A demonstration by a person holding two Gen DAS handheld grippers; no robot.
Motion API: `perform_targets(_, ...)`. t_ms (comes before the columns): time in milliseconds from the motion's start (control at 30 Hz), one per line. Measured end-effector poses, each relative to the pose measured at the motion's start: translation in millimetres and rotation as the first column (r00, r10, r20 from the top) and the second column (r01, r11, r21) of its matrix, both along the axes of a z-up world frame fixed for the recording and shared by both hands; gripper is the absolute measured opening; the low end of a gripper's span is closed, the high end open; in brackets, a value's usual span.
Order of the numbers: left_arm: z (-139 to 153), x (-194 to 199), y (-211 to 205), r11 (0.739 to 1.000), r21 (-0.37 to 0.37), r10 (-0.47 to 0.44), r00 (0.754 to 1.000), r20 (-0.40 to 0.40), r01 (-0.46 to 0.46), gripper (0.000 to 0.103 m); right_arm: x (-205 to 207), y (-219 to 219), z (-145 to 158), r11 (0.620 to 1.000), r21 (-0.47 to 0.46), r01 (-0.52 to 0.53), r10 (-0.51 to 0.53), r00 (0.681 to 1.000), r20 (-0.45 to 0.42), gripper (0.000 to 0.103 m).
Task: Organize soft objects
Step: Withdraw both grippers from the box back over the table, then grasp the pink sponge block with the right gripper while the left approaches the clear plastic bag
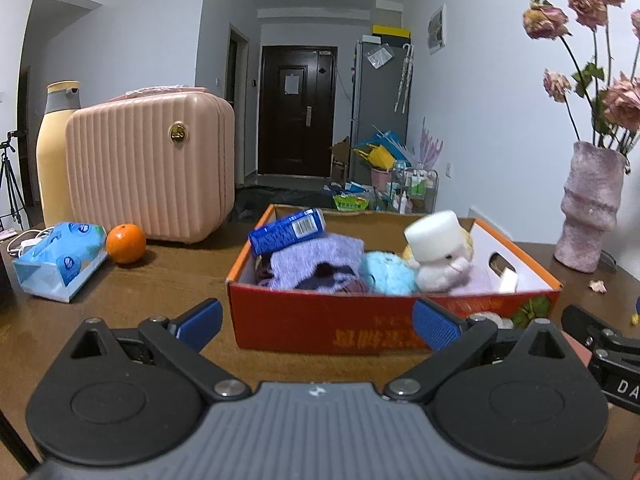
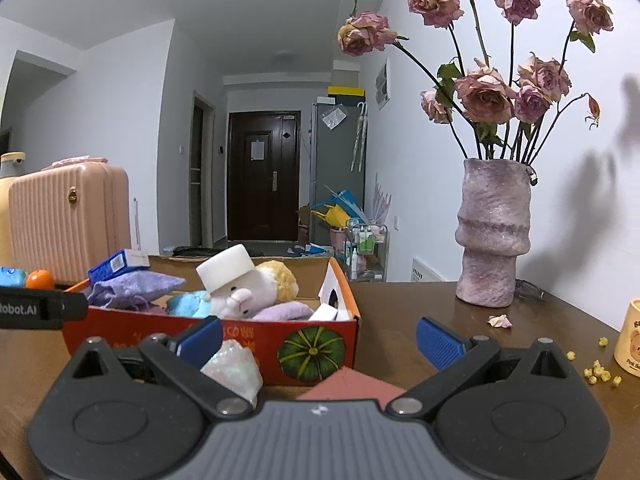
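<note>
**Both tongs empty, box dead ahead**

My left tongs (image 1: 316, 322) are spread wide and hold nothing; my right tongs (image 2: 318, 340) are spread too, also empty. The soft things sit in the orange cardboard box (image 1: 304, 320) on the brown surface (image 1: 160, 276): a purple knit cloth (image 1: 316, 266), a blue fuzzy ball (image 1: 386, 274) and a white plush toy (image 1: 440, 260), with a blue pack (image 1: 286, 230) propped on the box's far left corner.

The relation that counts: the box lies straight in front of my left tongs, its long axis running left to right across my view, its near wall just beyond the pads. From my right tongs it lies ahead and to the left. One shiny crinkly bundle (image 2: 236, 368) rests outside the box, against its near wall, just by my right tongs' left finger. I judge the right hand nearer to that stray, so it should take it.
</note>
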State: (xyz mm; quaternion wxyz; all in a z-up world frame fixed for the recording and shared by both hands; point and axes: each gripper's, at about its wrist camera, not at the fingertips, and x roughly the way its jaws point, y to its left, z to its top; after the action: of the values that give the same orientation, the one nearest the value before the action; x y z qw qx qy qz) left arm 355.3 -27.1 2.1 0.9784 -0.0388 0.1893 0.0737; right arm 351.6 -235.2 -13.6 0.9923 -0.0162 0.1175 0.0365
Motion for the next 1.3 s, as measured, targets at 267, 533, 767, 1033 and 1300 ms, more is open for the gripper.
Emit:
perform_targets(267, -5, -24, -14, 1.0, 0.007, -0.02, 1.0, -0.019, 0.02, 0.103, -20, -6, -2, 1.0, -0.013, -0.002, 0.002, 1.0, -0.018, 0.103)
perform_targets(533, -10, -37, -25, 0.999, 0.01, -0.037, 0.998, -0.048, 0.037, 0.103, -35, -20, -2, 1.0, 0.005, 0.004, -0.004, 0.999, -0.039, 0.103)
perform_targets(767, -17, -38, -38, 0.997, 0.028, -0.067, 0.994, -0.082, 0.069, 0.103, -34, -25, -3, 1.0, 0.013, 0.016, -0.016, 0.998, -0.062, 0.103)
perform_targets(1033, -22, -31, -39, 0.996, 0.013, -0.09, 0.989, -0.117, 0.092, 0.103, -21, -32, -10, 1.0, 0.004, 0.02, -0.019, 0.991, -0.134, 0.103)
perform_targets(1300, -23, -24, -41, 0.993, -0.008, -0.119, 0.983, -0.137, 0.119, 0.103, 7, -41, -21, 1.0, -0.025, -0.003, -0.003, 0.973, -0.232, 0.103)
